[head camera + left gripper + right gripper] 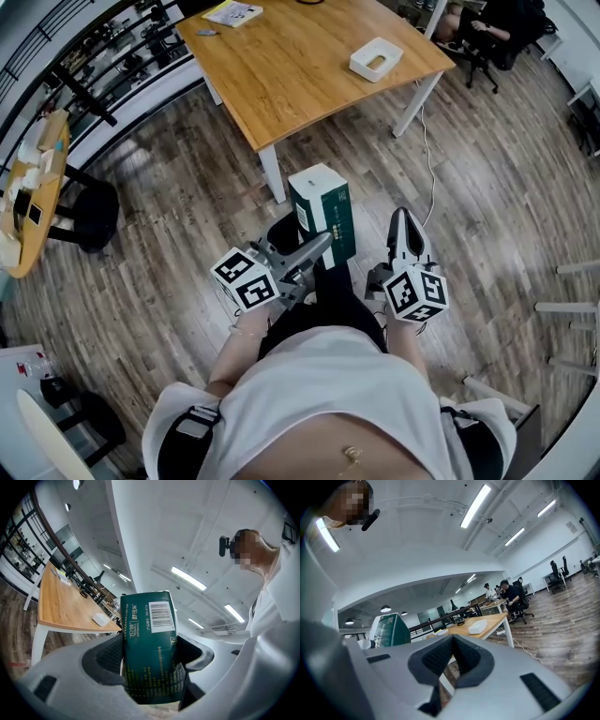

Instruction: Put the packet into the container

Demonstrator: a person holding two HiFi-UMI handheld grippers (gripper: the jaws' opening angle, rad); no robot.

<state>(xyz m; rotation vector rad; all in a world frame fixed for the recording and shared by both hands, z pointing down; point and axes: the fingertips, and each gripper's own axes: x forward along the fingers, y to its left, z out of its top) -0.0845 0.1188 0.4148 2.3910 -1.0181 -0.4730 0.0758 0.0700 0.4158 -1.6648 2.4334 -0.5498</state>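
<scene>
Left tool (317, 249) pinches our packet (323, 211) endwise, right tool (405, 228) closed, empty; it could slip before the container (375, 59) at the table (300, 66) edge.

place: open-plan office | evidence: wooden desk (309, 66), swivel chairs (554, 573), ceiling strip lights (473, 506), plank floor (487, 178)

We recorded grey moulded bodies on the left gripper (315, 249) and the right gripper (404, 225). Each carried a white cube (246, 278) printed with black square markers. Jaw pads (436, 658) were black and ribbed. The person wore a white short-sleeved top (319, 394), dark shoulder straps (192, 427) with grey buckles, and black trousers (330, 298).
</scene>
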